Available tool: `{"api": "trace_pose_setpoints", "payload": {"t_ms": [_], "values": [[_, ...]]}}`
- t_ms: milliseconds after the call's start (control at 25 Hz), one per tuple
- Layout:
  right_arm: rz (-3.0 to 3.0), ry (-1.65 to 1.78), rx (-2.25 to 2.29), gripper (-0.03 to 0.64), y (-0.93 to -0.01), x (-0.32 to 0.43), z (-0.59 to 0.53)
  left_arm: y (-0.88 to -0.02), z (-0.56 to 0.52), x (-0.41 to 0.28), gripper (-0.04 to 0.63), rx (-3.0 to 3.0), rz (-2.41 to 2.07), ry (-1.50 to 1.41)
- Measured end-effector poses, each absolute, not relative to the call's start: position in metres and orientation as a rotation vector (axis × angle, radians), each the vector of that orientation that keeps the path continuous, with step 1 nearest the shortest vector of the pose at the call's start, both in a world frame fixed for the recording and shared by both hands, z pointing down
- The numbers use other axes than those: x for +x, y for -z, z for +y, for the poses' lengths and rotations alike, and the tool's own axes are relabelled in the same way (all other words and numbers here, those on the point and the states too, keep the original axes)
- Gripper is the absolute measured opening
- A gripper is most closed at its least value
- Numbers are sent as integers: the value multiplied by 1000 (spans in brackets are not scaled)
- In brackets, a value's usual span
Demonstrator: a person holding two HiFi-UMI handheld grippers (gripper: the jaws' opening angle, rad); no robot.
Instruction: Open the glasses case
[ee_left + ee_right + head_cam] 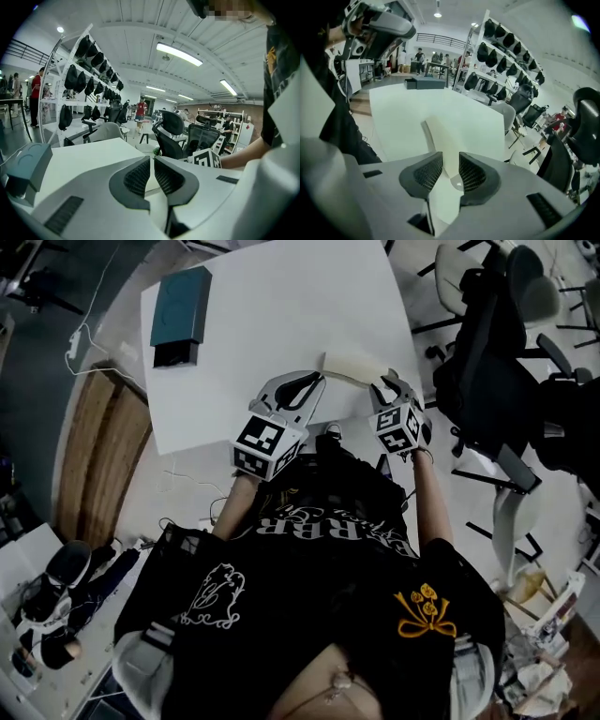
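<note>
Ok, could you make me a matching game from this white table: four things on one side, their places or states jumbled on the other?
Things: 1 cream oblong glasses case; 2 teal flat box; 3 right claw; 4 left claw.
Places or states: A far left corner of the white table; B open, around the case's end; C near the table's front edge; D closed, nothing between.
Pairs: 1-C; 2-A; 3-B; 4-D.

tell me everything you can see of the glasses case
The glasses case is long, cream and smooth, apparently closed, flat on the white table near the person's edge. Its near end lies between the open jaws of the right hand-held gripper, where a small round spot shows; whether the pads touch it is unclear.
</note>
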State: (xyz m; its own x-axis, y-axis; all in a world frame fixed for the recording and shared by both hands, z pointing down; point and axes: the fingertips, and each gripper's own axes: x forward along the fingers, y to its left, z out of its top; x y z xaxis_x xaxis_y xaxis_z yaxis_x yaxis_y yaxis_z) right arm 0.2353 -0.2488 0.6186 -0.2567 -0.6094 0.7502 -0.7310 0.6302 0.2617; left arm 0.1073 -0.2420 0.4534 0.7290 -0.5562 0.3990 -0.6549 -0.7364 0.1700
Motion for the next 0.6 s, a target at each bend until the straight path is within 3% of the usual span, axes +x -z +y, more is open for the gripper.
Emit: {"api": "trace_pose_setpoints", "payload": {"t_ms": [240, 600], "values": [[-1889, 21, 799, 172, -639, 223, -256, -459, -246, 109, 41, 2598, -979, -481], [-1852, 150, 746, 144, -646, 225, -261, -463, -251, 114, 41, 2587, -996, -502]]}}
